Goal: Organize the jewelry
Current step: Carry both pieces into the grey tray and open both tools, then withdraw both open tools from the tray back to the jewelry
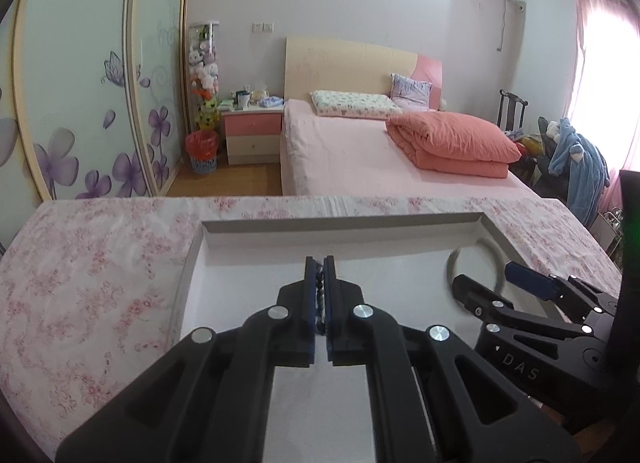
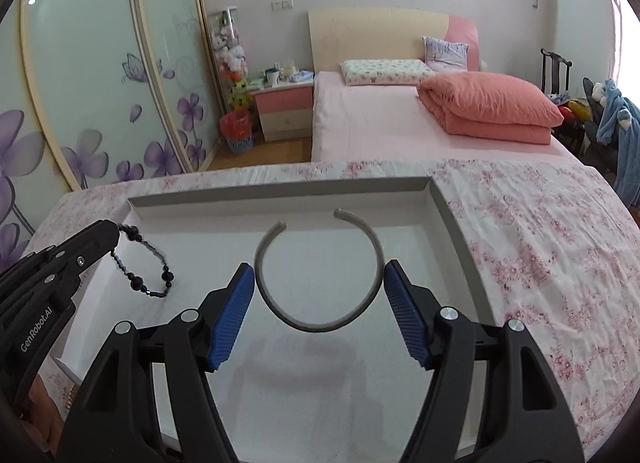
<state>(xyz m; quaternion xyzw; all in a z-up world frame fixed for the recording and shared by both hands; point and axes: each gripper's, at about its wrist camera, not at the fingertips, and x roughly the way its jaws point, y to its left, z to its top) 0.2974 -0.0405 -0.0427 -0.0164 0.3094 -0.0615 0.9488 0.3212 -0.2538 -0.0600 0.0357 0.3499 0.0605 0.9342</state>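
Pink-flowered cloth [image 2: 540,247] covers the table, and a shallow white tray [image 2: 452,219] lies on it with both grippers over its floor. At the left side, the left gripper [image 1: 320,263] is clamped on a black beaded bracelet [image 2: 154,263]: in the left wrist view the beads sit squeezed between the two blue pads, and in the right wrist view the rest of the strand hangs from the fingertips in a loop whose lower end appears to reach the tray floor. Further right, a grey open bangle [image 2: 320,275] is held between the spread blue pads of the right gripper [image 2: 319,275], its gap facing the tray's far wall. Both pads touch the bangle's outer sides. Beyond the table stands a bed [image 2: 380,123] with a folded salmon quilt [image 2: 488,107].
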